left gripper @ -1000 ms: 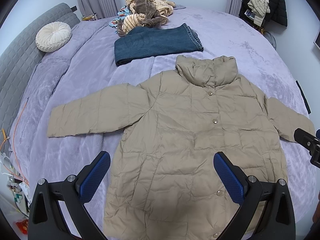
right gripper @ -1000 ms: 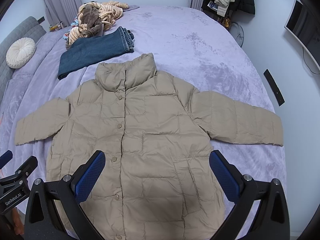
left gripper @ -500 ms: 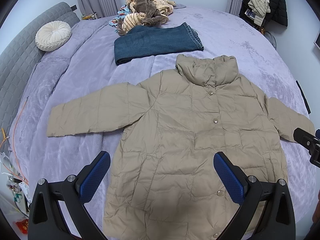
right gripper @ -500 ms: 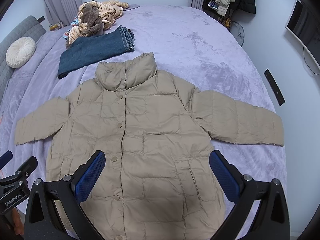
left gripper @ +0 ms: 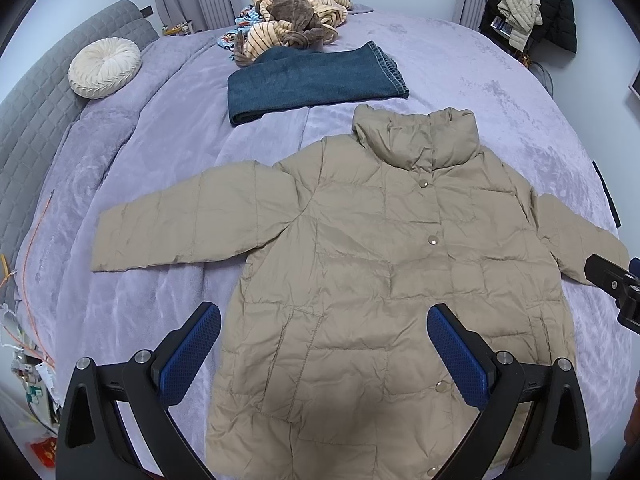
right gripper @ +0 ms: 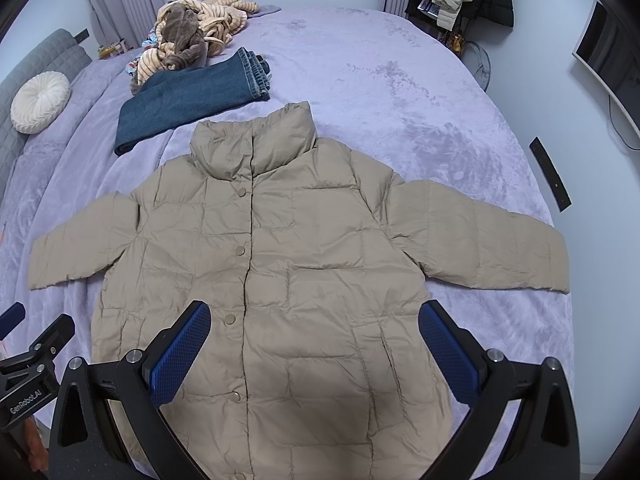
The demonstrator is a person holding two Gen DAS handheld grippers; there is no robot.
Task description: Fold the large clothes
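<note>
Jaws of both grippers gape wide and empty above the jacket (left gripper: 384, 280), whose hem runs out of frame.

Each claw is a matte black frame: the left claw (left gripper: 324, 350) and right claw (right gripper: 314, 346) carry blue dimpled pads (left gripper: 188, 354), silver screws (right gripper: 132, 356), and white "GenRobot.AI" lettering (right gripper: 26, 402).

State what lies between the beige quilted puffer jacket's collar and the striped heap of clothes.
Folded dark-blue jeans lie between the jacket's collar and the striped heap, on the lilac bedspread; both wrist views show it.
</note>
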